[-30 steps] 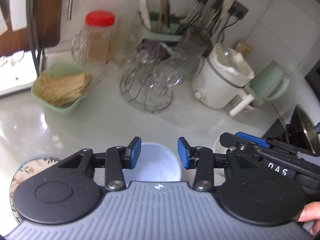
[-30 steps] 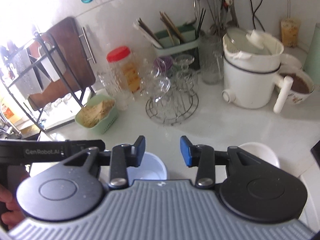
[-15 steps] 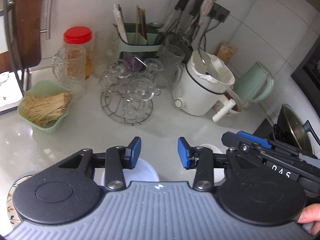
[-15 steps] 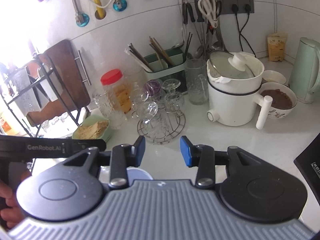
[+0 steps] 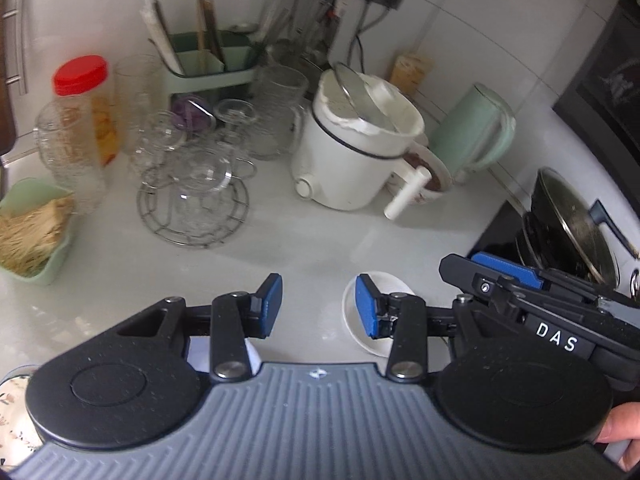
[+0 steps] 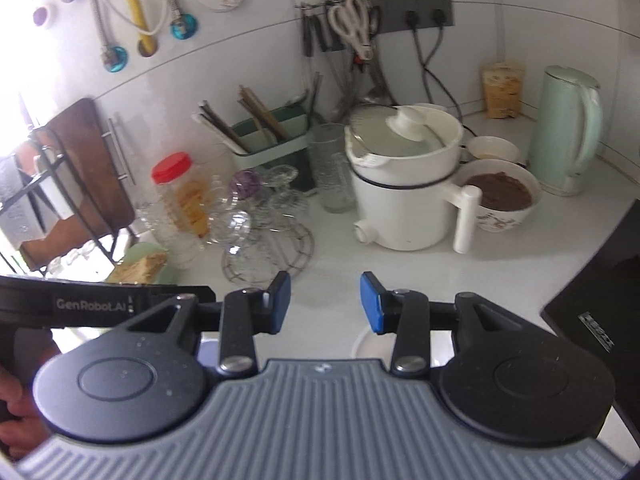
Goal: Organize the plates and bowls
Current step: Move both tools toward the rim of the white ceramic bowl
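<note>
The left gripper [image 5: 318, 304] is held above the white countertop [image 5: 304, 236] with its blue-padded jaws spread wide and nothing clasped between them. A white bowl [image 5: 352, 316] is seen at lower centre of the left wrist view, partly covered by the right-hand blue pad; whether the pad touches its rim cannot be told. A pale bluish-white bowl [image 5: 250, 354] is glimpsed at lower left, mostly hidden beneath the gripper's left linkage. At the far lower-left edge a floral-patterned plate [image 5: 12, 412] is partly shown behind the gripper body.

The right gripper [image 6: 325, 302] is likewise held wide apart and empty over the counter. In its view the white bowl [image 6: 370, 346] is seen at lower centre-right, just under the right-hand linkage, and the bluish bowl [image 6: 208, 350] is barely visible at lower centre-left. The right gripper [image 5: 520, 280] is also seen at the right edge of the left wrist view, lying close beside the left one.

Toward the upper half of the right wrist frame a white electric pot [image 6: 404, 184] with a glass lid is set, with a bowl of brown food [image 6: 502, 196] just to its right and a pale green kettle [image 6: 568, 132] at upper right. A wire rack of glass cups [image 5: 192, 192] is placed left of centre in the left wrist view, and a green basket of noodles [image 5: 36, 236] is seen at the left edge.
</note>
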Demonstrator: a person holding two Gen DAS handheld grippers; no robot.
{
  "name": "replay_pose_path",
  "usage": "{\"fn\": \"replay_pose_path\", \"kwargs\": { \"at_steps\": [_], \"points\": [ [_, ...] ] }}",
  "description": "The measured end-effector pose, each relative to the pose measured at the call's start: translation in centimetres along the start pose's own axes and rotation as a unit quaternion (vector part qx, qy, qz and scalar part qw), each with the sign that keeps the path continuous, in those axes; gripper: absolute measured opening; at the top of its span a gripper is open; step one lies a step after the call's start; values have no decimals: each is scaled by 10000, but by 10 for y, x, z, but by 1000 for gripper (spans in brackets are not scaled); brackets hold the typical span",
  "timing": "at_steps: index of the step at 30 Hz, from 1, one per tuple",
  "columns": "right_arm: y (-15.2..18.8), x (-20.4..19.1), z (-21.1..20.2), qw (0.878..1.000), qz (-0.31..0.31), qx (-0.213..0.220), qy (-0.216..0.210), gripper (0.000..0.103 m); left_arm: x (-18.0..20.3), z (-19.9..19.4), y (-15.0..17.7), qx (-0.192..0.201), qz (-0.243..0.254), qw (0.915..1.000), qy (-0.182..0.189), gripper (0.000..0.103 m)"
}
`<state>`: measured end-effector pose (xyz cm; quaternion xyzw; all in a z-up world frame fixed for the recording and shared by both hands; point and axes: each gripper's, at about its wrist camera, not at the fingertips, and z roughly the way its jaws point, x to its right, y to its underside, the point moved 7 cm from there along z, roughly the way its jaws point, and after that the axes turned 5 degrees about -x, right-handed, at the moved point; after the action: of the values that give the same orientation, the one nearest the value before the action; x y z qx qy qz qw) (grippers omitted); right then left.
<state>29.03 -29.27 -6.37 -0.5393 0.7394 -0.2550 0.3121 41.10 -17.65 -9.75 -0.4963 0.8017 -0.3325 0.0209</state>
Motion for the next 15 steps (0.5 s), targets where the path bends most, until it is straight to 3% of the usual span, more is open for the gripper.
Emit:
{"fn": "replay_pose_path", "kwargs": {
  "at_steps": [11,15],
  "points": [
    [10,34,2,9988,307,-97,377,42,36,44,-11,-370,509,9979,129,46],
    [16,42,14,9972,269,-126,688,42,40,72,-11,-586,638,9962,54,46]
  ]
}}
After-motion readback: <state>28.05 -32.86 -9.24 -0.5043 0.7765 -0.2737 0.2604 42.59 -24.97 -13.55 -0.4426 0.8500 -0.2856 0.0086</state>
